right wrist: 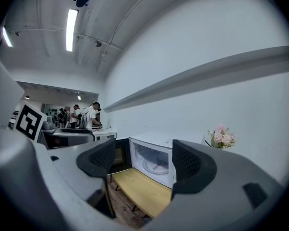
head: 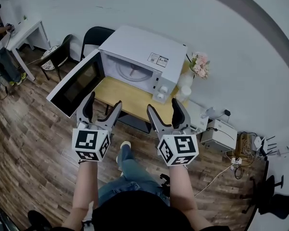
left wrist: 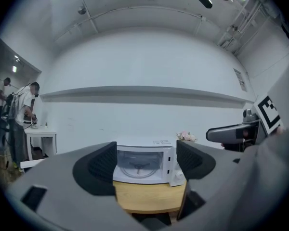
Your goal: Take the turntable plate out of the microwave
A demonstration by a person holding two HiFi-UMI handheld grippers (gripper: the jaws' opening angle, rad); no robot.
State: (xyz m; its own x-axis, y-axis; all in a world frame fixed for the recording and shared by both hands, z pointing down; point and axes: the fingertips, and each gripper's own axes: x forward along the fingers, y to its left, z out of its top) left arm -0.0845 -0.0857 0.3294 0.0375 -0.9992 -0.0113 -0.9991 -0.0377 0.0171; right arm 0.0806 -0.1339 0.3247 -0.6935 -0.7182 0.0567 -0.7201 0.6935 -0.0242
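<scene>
Plate (head: 131, 71): lies flat inside the microwave (head: 144, 52), on its hub in the middle of the cavity floor. Not yet touched.
Door (head: 77, 83): swung wide towards the left gripper's side, so the cavity is open from the front.
Microwave: at the back of a small wooden worktop (head: 127, 97). The bare wood in front looks like a place to set the plate down.
Left gripper (head: 104, 102): jaws well apart with nothing between them. It is held level in front of the body, short of the worktop, and aimed at the cavity.
Right gripper (head: 163, 106): jaws wide and empty too, level beside the left one, angled in from the control-panel side.
Stage: approach only, by my reading. Both grippers are well apart from the plate.
Next move, judged: reach in low and take the rim from both sides.
Risk: flowers (head: 200, 64) stand just beside the microwave on the right gripper's side, so watch that elbow. Glass may slip on a one-sided grip.
</scene>
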